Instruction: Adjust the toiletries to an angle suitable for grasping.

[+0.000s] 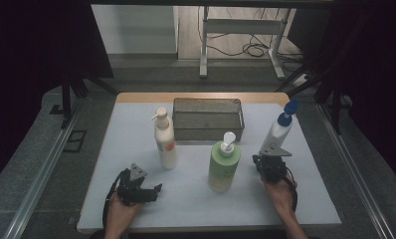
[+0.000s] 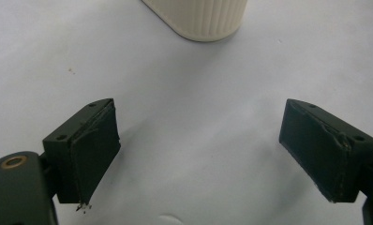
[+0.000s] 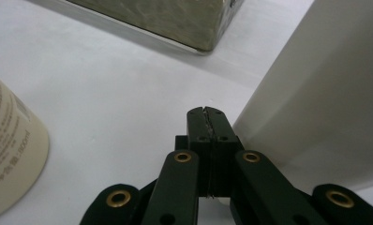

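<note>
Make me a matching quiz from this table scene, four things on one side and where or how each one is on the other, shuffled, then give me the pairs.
Things:
1. green bottle
2. blue-capped bottle
3. metal tray
4. left gripper

Descriptions:
A. at the table's far edge, in the middle
B. jaws spread wide over bare tabletop
C. just ahead of the right gripper, whose jaws are closed
D. white pump top, nearest the table's centre

Pairs: 1-D, 2-C, 3-A, 4-B
</note>
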Action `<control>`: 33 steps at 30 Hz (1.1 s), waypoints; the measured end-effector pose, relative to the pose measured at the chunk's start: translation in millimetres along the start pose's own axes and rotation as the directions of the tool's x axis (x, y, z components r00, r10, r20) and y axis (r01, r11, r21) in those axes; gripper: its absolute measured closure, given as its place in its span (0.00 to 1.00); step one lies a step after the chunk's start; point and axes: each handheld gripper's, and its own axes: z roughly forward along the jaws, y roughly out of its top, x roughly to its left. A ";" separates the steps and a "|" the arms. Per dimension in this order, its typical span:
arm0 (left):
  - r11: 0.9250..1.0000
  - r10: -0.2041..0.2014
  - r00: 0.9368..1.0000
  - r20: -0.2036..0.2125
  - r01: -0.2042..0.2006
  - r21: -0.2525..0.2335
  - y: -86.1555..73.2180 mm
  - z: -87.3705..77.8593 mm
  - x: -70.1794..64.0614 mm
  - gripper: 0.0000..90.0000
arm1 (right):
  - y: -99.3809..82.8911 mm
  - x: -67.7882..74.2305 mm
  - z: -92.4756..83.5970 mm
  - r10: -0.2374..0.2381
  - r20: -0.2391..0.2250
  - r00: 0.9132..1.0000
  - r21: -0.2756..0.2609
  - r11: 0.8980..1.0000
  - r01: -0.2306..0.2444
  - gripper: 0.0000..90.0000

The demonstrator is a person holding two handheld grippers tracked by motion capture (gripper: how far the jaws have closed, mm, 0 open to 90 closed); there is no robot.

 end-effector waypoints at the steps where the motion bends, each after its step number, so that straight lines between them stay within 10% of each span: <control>1: 1.000 0.000 1.000 0.001 0.000 0.002 0.0 0.1 0.1 0.13 | -1.0 -1.2 -1.1 0.002 -0.003 1.000 0.001 1.000 -0.002 1.00; 33: 1.000 0.003 1.000 -0.006 -0.003 0.013 -0.3 1.0 0.3 0.13 | -35.9 -50.4 -37.9 0.026 -0.031 0.999 0.011 1.000 -0.025 0.99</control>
